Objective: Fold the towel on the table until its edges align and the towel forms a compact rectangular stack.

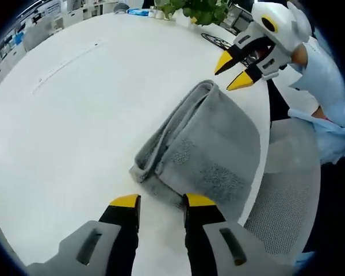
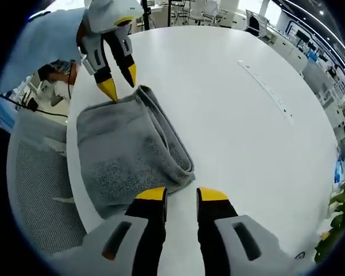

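A grey towel (image 1: 210, 146) lies folded into a thick rectangle at the edge of the white table (image 1: 75, 115). In the left gripper view my left gripper (image 1: 162, 200) hovers open just above the towel's near end, nothing between its yellow tips. The right gripper (image 1: 233, 71) shows beyond the towel's far end, jaws apart and empty. In the right gripper view the same towel (image 2: 123, 152) lies ahead and to the left of my right gripper (image 2: 182, 194), which is open. The left gripper (image 2: 118, 80) stands open at the towel's far corner.
A mesh office chair (image 1: 287, 195) sits against the table edge beside the towel, seen too as the chair (image 2: 40, 190). A person's light blue sleeve (image 1: 328, 86) is close by. Potted plants (image 1: 198, 10) stand at the table's far side. A cable slot (image 2: 264, 86) runs across the tabletop.
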Demonstrator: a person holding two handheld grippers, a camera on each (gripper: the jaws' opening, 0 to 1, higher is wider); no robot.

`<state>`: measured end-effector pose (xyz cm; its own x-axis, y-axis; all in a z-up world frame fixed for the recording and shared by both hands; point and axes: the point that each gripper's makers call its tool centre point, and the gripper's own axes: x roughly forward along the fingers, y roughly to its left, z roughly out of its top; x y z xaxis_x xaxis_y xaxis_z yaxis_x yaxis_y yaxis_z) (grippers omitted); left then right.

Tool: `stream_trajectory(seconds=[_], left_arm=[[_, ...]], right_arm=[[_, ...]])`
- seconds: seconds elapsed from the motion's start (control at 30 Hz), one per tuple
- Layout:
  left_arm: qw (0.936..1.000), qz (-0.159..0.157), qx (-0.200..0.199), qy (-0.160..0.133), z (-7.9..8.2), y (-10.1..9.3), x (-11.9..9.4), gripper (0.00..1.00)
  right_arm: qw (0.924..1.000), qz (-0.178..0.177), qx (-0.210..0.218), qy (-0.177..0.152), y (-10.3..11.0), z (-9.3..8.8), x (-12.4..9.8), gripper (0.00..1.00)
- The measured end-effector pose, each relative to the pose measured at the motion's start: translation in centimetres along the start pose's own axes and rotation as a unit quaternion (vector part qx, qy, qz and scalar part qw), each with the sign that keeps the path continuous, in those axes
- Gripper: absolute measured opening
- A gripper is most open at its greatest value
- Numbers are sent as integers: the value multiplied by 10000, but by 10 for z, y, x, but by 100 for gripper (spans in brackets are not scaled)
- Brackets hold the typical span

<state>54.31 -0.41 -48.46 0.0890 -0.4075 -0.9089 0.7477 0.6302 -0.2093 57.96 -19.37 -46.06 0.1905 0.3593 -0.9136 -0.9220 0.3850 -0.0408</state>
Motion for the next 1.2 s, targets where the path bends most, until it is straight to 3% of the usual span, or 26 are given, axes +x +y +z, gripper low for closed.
stream_trajectory(seconds=[0.47,0.57,0.93,1.2], left_arm=[[9966,74,-282,-764,7,-10,-12,40],[9931,22,-502,-1059,8,-13,-15,40],[9793,-90,-1258,-1581,0,-19,-15,41],[9722,64,-1647,-1662,-12,-25,-12,41]], right_arm=[[9978,153,580,-297,13,-2,-5,33],[9962,186,772,-366,16,-4,-4,36],[9883,367,1327,-649,33,-10,-7,38],[9839,388,1578,-744,42,-15,-6,37]])
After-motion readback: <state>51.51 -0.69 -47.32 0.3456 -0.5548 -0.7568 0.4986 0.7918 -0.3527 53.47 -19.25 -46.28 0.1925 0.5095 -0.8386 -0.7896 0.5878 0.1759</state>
